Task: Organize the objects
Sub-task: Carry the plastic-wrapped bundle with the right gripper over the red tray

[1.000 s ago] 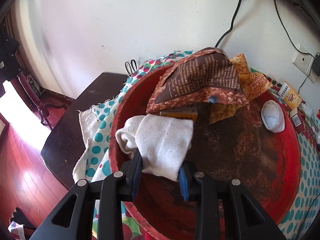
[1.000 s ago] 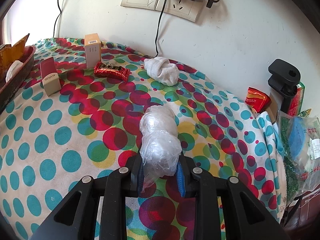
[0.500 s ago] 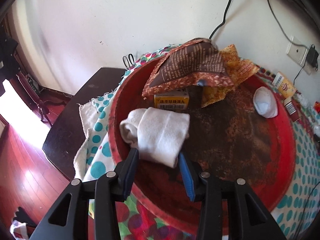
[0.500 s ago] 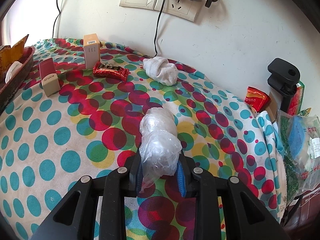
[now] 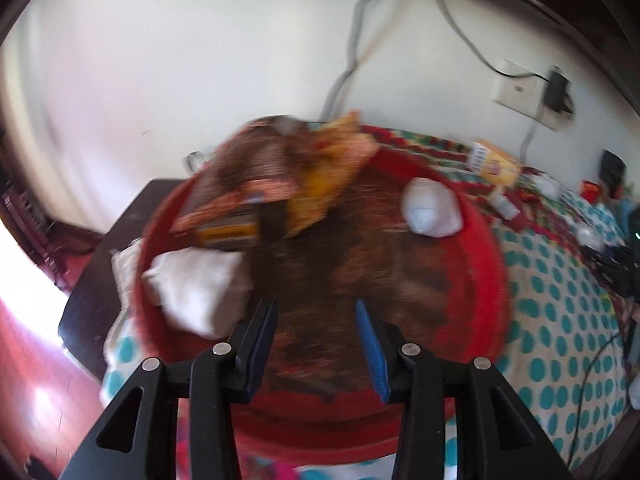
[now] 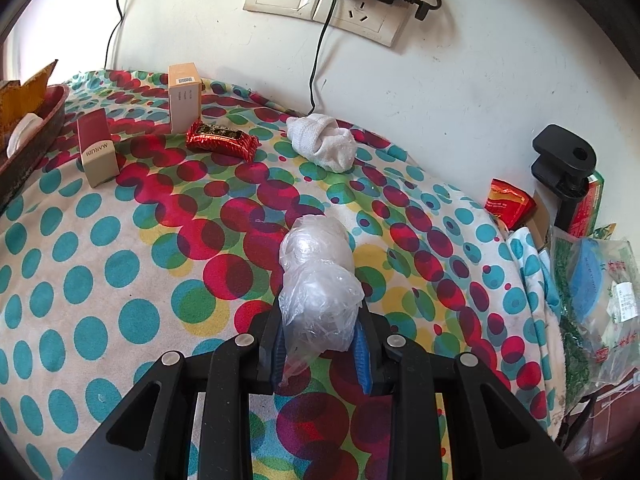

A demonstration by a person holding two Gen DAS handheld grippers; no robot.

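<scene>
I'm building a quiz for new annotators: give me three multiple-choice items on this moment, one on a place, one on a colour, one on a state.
1. Where does the white folded cloth lie?
A. in the red tray
B. on the floor
C. between the left gripper's fingers

2. What colour is the wrapped snack bar on the dotted tablecloth?
A. blue
B. red
C. white

3. What state is the right gripper in?
A. open and free
B. shut on a box
C. shut on the clear plastic bag

Answers: 1 A, it rests at the tray's left edge, clear of the open left gripper. 2 B, its foil is red. 3 C, both fingers press the bag.
</scene>
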